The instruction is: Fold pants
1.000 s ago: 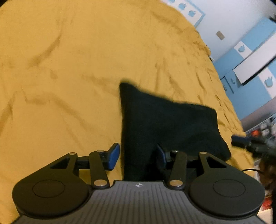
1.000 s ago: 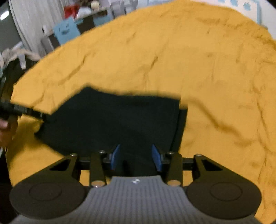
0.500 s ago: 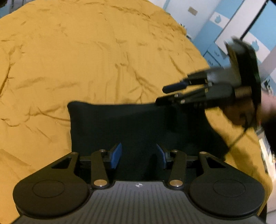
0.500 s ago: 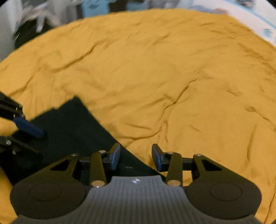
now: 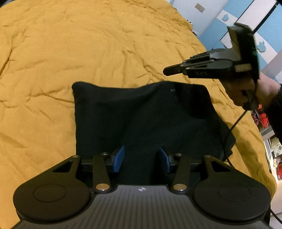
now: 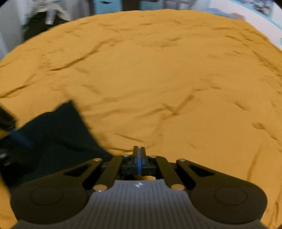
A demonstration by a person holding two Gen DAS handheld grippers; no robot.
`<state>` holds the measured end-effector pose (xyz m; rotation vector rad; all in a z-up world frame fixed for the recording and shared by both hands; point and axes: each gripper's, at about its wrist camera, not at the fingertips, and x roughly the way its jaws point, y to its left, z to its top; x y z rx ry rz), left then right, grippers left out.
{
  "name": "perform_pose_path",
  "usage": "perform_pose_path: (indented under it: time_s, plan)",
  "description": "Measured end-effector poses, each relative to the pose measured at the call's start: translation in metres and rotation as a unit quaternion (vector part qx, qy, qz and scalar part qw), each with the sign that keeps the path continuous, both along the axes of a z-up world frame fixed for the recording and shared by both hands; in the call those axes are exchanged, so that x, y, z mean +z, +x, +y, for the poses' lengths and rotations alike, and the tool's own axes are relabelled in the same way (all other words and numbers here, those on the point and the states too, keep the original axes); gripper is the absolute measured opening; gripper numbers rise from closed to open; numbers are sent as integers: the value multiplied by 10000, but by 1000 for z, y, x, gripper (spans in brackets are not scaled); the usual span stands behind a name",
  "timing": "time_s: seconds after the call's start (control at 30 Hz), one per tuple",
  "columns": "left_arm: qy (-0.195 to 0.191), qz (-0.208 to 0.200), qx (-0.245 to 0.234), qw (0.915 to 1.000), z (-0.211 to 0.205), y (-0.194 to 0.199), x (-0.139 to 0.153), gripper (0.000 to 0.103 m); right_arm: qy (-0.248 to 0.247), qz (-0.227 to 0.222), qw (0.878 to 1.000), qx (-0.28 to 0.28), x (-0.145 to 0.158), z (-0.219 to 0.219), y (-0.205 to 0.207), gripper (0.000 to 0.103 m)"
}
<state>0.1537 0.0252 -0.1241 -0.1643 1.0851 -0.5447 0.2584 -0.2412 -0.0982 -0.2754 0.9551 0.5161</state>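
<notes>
Now my left gripper [image 5: 141, 158] hangs half-open over the folded pants [image 5: 141, 114] on the yellow bed [image 5: 88, 52], while only its view shows my right gripper [image 5: 167, 71] just snapped closed, empty, above their far edge.

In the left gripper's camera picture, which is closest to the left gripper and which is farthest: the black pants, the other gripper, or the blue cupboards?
1. Black pants: right in front of the left gripper, between its open fingers.
2. Right gripper: up to the right, beyond the pants' far edge, shut and empty.
3. Blue cupboards: top right corner, past the yellow bed cover.
</notes>
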Motion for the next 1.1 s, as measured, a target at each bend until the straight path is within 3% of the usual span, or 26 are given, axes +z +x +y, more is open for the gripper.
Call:
perform_pose_path:
  time_s: [0.1, 0.17, 0.2, 0.23, 0.3, 0.37, 0.43, 0.53, 0.73, 0.97, 1.1]
  plan:
    - [0, -22, 21, 10000, 1, -3, 7, 53, -119, 5, 9995, -282, -4, -6, -3, 0]
    - [-24, -130, 112, 9998, 9, -3, 18, 53, 210, -10, 9983, -552, 6, -19, -10, 4]
    - [-30, -209, 192, 9996, 14, -1, 23, 53, 407, -82, 9966, -714, 13, -27, -17, 21]
    - [-44, -294, 294, 9991, 22, 0, 29, 56, 650, -110, 9936, -913, 22, -40, -26, 49]
    - [-119, -395, 520, 9978, 40, 3, 39, 68, 1030, -100, 9872, -1210, 34, -63, -45, 66]
    - [-154, -358, 655, 9971, 58, 12, 42, 75, 1414, 219, 9778, -1532, 37, -87, -65, 70]
    - [-118, -148, 755, 9970, 68, 24, 36, 75, 1747, 588, 9660, -1814, 32, -109, -83, 74]
    - [-382, 309, 860, 9951, 80, 36, 20, 75, 2140, 1197, 9470, -2077, 15, -128, -106, 75]
    - [-972, 947, 882, 9868, 79, 46, -8, 75, 2611, 1847, 9164, -2406, -26, -140, -122, 75]
    - [-916, 1288, 808, 9841, 73, 51, -29, 75, 3184, 2309, 8839, -2529, -63, -143, -114, 83]
    - [-1116, 1384, 756, 9812, 66, 56, -34, 75, 3282, 2460, 8850, -2205, -71, -123, -106, 83]
